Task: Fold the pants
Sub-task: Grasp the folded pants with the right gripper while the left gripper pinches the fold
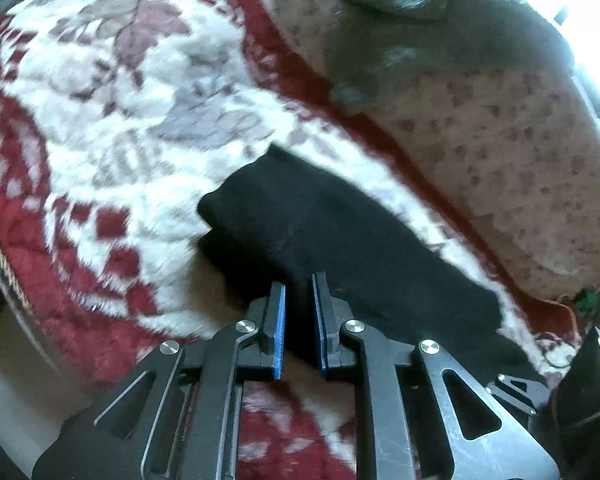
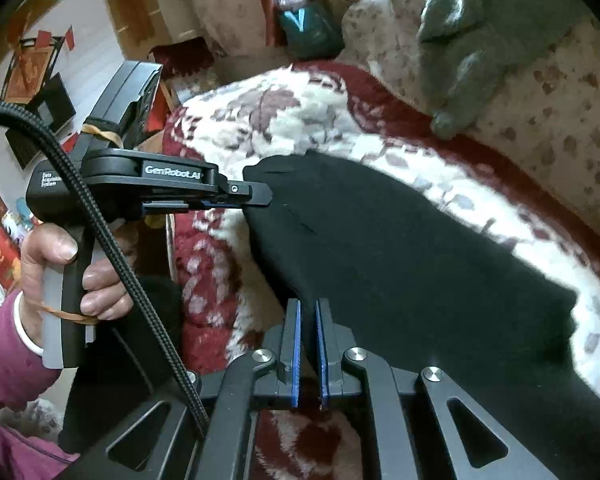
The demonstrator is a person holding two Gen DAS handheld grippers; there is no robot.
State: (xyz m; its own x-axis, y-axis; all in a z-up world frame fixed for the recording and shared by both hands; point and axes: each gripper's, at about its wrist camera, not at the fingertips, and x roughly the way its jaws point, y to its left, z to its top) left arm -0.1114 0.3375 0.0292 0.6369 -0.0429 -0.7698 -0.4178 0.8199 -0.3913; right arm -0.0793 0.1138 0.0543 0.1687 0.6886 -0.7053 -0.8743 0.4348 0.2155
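Both grippers pinch the near edge of the black pants

The right gripper (image 2: pixel 308 344) and left gripper (image 1: pixel 299 320) are each nearly closed on the pants (image 2: pixel 400 248) (no slack visible between pads and cloth). The garment's long axis runs between them along the patterned blanket (image 1: pixel 112 120); beyond lies a grey garment (image 1: pixel 440 44), well apart.

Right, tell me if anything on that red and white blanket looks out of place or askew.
Nothing looks damaged or spilled. The black fabric pants lie crooked across the red and white floral blanket, their near edge bunched. A crumpled grey garment sits apart on the beige speckled cushion, off the folding area.
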